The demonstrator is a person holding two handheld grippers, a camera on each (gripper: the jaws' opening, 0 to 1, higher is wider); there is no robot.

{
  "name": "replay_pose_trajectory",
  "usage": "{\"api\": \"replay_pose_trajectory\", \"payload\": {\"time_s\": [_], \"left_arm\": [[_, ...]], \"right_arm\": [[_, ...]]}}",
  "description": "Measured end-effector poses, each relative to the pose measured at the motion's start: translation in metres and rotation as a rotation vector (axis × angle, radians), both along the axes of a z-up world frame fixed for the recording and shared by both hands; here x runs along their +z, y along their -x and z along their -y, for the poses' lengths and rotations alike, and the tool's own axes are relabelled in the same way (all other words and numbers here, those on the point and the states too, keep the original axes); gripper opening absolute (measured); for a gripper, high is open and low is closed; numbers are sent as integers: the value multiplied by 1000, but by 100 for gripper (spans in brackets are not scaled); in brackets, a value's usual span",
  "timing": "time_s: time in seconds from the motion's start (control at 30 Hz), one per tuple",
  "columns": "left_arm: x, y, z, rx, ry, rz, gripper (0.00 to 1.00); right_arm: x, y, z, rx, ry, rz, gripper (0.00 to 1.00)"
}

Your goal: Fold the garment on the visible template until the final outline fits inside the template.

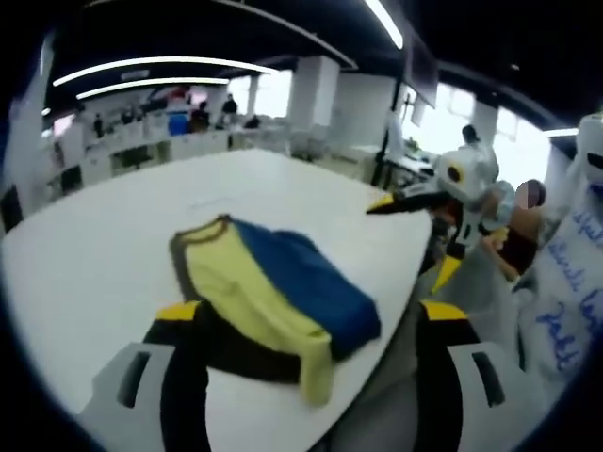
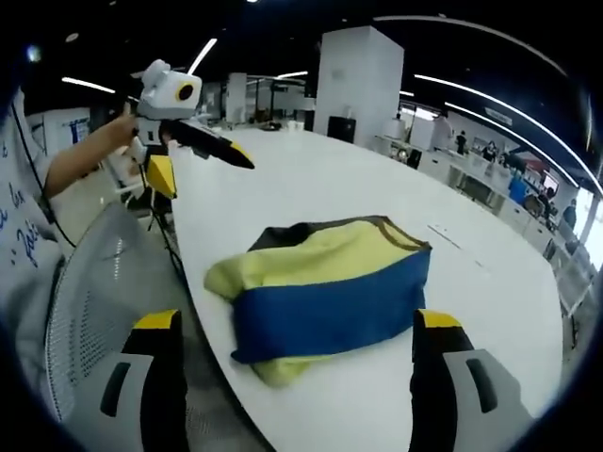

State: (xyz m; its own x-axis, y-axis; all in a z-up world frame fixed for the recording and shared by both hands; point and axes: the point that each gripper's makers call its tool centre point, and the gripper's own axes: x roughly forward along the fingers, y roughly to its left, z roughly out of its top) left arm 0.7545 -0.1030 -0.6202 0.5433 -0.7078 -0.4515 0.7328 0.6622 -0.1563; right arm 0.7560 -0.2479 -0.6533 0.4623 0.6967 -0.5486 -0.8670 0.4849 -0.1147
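A folded garment (image 1: 273,287), yellow and blue with dark trim, lies on the white table (image 1: 113,254) close to its near edge. My left gripper (image 1: 313,313) hangs open just in front of it, a jaw on either side and nothing held. In the left gripper view my right gripper (image 1: 407,243) comes in from the right, off the table's edge, jaws spread. In the right gripper view the garment (image 2: 330,282) sits between my right gripper's (image 2: 297,322) open jaws. Farther left a hand holds the left gripper (image 2: 207,177) up, open.
A grey mesh chair (image 2: 85,311) stands against the table's edge. A person in white clothing with blue writing (image 1: 565,301) is beside the table. A faint short mark (image 2: 443,235) shows on the table top beyond the garment. Desks, a white column (image 2: 358,75) and people are far behind.
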Motion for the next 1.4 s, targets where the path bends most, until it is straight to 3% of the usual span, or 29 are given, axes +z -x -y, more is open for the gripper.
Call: {"api": "replay_pose_trajectory", "payload": {"time_s": [0.1, 0.2, 0.27, 0.73, 0.9, 1.23, 1.4], "left_arm": [[-1, 2, 0, 6, 2, 0, 85], [-2, 3, -1, 13, 10, -12, 80], [-2, 4, 0, 19, 21, -21, 78], [-1, 4, -8, 48, 29, -8, 75], [0, 5, -8, 49, 32, -4, 76], [-6, 5, -13, 61, 40, -20, 76], [-6, 7, -14, 57, 40, -23, 75]], "right_arm": [[-2, 4, -5, 10, -7, -11, 99], [-5, 7, -10, 28, 5, 2, 90], [-10, 11, -15, 50, 26, 3, 89], [-26, 31, -44, 165, 5, -65, 47], [-39, 46, -49, 238, 36, -77, 38], [-74, 58, -50, 283, 100, -149, 20], [-91, 59, -50, 320, 173, -145, 19]]}}
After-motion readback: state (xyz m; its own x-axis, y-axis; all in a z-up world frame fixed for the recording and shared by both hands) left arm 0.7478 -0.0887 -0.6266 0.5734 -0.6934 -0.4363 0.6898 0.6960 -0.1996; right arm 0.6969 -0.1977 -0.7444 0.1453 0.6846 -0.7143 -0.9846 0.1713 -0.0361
